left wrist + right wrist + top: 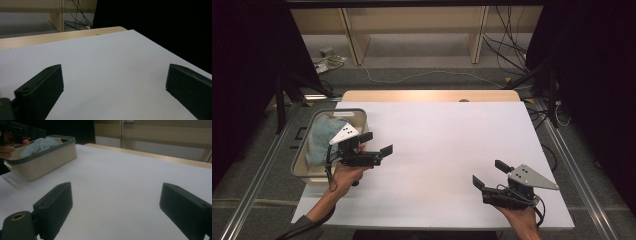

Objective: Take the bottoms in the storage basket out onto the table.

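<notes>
In the basket point(360, 117) at the table's left edge, the light blue cloth point(319, 137) is seen; both the left gripper point(376, 142) and the right gripper point(490, 173) are held wide open and empty, so nothing is judged as taken out yet.

Lying crumpled inside a beige bin point(304, 167) with a grey rim: a pale blue cloth point(321, 137), bunched into soft folds and rising a little above the rim (the pattern too faint to tell). Sitting at the left edge of the white table point(447, 145), the bin, long side running away from the person. Showing again in the right gripper view, far left: the same cloth point(40, 145) heaped up in the bin point(45, 161), upright.
</notes>
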Action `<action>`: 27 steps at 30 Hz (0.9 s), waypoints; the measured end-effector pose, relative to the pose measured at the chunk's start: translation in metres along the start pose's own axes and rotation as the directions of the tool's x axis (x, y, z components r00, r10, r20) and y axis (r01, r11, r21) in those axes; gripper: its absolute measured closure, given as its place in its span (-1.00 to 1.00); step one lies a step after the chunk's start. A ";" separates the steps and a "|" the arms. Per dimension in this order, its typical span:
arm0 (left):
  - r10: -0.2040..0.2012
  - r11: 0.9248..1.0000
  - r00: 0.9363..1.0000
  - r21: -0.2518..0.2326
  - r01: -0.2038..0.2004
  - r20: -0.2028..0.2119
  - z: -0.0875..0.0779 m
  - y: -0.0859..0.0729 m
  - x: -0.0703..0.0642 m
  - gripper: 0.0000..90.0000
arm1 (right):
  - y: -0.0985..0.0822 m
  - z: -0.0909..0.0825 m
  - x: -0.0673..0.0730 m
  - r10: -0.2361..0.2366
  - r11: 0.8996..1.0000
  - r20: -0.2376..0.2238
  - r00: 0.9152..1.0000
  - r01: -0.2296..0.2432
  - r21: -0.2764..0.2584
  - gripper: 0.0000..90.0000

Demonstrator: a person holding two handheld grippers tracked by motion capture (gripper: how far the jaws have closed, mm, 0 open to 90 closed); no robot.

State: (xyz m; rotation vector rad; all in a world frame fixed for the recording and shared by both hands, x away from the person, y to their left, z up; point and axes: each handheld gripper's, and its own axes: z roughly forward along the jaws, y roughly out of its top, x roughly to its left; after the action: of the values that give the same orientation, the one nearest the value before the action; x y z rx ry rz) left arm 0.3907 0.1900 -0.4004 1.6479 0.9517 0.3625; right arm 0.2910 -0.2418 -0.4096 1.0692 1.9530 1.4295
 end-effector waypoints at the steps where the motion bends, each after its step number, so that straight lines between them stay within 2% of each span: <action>1: 0.000 1.000 1.000 0.000 0.000 0.000 0.000 0.000 0.000 -0.98 | 0.000 0.000 0.000 0.000 1.000 0.000 1.000 0.000 0.000 -0.73; 3: -0.008 1.000 1.000 0.017 0.009 -0.012 0.001 0.004 0.007 -0.98 | 0.000 -0.001 0.000 0.003 1.000 -0.001 1.000 -0.003 -0.001 -0.73; 9: -0.012 1.000 0.999 0.020 0.013 -0.050 0.006 0.011 0.019 -0.98 | 0.000 0.000 0.000 0.005 1.000 -0.001 1.000 -0.005 -0.001 -0.73; 10: -0.034 0.999 0.998 0.020 0.035 -0.054 0.008 0.014 0.024 -0.98 | 0.000 0.000 0.000 0.004 1.000 -0.002 1.000 -0.004 -0.002 -0.73; 14: -0.041 0.999 0.997 0.031 0.043 -0.063 0.012 0.021 0.030 -0.98 | 0.000 0.000 0.000 0.007 1.000 -0.003 1.000 -0.007 0.001 -0.73; 15: -0.042 0.999 0.995 0.017 0.044 -0.086 0.013 0.024 0.032 -0.98 | 0.000 0.000 0.000 0.006 1.000 -0.005 1.000 -0.006 -0.001 -0.73; 16: -0.056 0.998 0.994 0.002 0.056 -0.092 0.013 0.023 0.033 -0.97 | 0.000 0.000 0.000 0.007 1.000 -0.008 1.000 -0.007 -0.002 -0.73; 19: -0.056 0.998 0.994 0.024 0.059 -0.096 0.014 0.023 0.035 -0.97 | 0.001 0.000 0.000 0.008 1.000 -0.014 1.000 -0.008 -0.001 -0.73; 22: -0.033 0.998 0.993 0.046 0.038 -0.114 0.014 0.022 0.038 -0.97 | 0.000 -0.001 0.001 -0.001 1.000 -0.015 1.000 0.001 0.001 -0.73; 27: -0.022 0.998 0.990 0.061 0.031 -0.142 0.012 0.024 0.044 -0.97 | 0.001 -0.001 0.002 0.000 1.000 -0.016 1.000 0.000 -0.002 -0.73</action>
State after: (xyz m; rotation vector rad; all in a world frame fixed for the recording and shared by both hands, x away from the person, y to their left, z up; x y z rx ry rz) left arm 0.4358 0.2136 -0.3931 1.6824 1.0998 0.4389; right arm 0.2892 -0.2412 -0.4083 1.0594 1.9619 1.4440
